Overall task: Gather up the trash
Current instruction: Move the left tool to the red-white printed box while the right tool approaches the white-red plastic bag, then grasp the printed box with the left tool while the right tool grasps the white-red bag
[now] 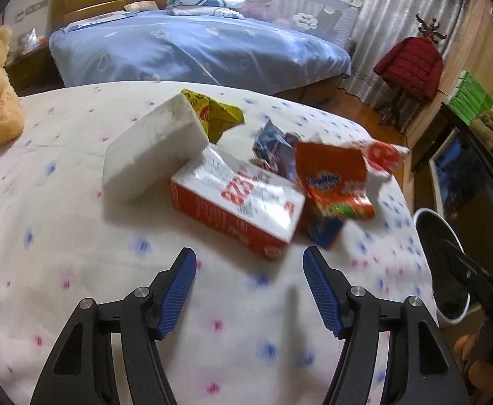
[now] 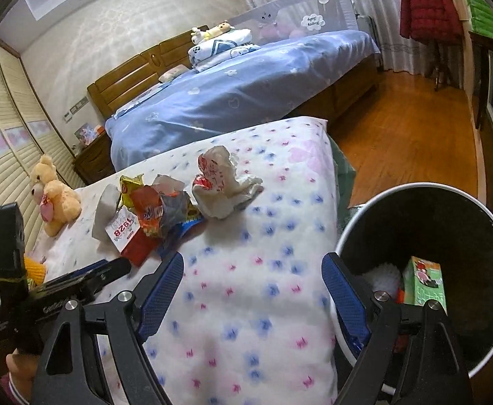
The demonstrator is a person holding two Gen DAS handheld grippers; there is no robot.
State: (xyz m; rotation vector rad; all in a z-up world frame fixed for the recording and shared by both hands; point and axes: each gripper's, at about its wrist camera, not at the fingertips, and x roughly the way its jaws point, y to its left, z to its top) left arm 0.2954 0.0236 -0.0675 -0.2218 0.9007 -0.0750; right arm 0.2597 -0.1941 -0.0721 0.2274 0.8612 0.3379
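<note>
While both the left gripper and right gripper hang wide and empty, the slick orange box could slide off its tilted white block if nudged.

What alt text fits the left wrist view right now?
The left gripper, jaws opening and nothing between them, hovers just short of an orange tissue box on a floral bedspread. A white foam block and crumpled snack wrappers lie behind it.

A bed in a white flowered cover carries a white foam block, red tissue box, crumpled wrappers and teddy bear.
</note>
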